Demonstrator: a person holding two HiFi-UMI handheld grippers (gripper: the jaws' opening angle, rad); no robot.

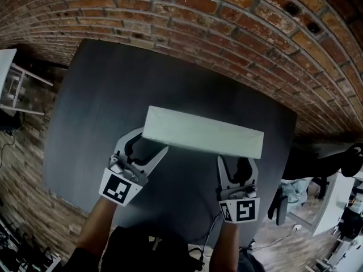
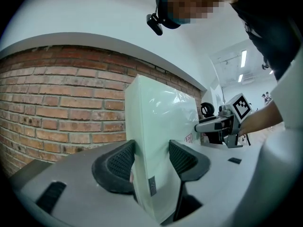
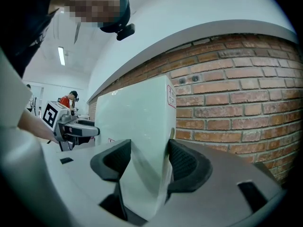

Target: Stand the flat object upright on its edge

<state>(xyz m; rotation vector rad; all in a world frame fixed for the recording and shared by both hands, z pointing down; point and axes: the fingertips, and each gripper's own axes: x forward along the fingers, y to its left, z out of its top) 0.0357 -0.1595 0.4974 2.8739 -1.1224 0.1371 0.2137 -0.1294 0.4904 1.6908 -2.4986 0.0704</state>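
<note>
The left tongs (image 1: 148,147) and the right tongs (image 1: 238,166) are each clenched on one end of the flat box (image 1: 201,132); in the left gripper view the ribbed pads of the left tongs (image 2: 152,160) press on both broad faces of the box (image 2: 161,122), and in the right gripper view the right tongs (image 3: 144,162) grip the other end of the box (image 3: 137,112) in the same way. The box stands upright between the two pairs of tongs, thin edge upward, spanning the gap from one to the other; its lower edge is hidden, so whether it rests on the counter (image 1: 113,95) cannot be told.

Ahead of the tongs the dark counter lies open up to its far edge, which runs close along the brick wall (image 1: 198,21); left of the left tongs there is a broad stretch of surface before the counter's side edge; right of the right tongs the edge is much nearer. The near edge lies just behind the tongs, at the person's arms.

Off the counter, well left of the left tongs, stands a white frame (image 1: 14,84); right of the right tongs, past the counter's edge, sits a black chair (image 1: 317,163); the wall rises behind the box in both gripper views; each pair of tongs sees the other across the box, the right tongs (image 2: 222,124) and the left tongs (image 3: 71,126).
</note>
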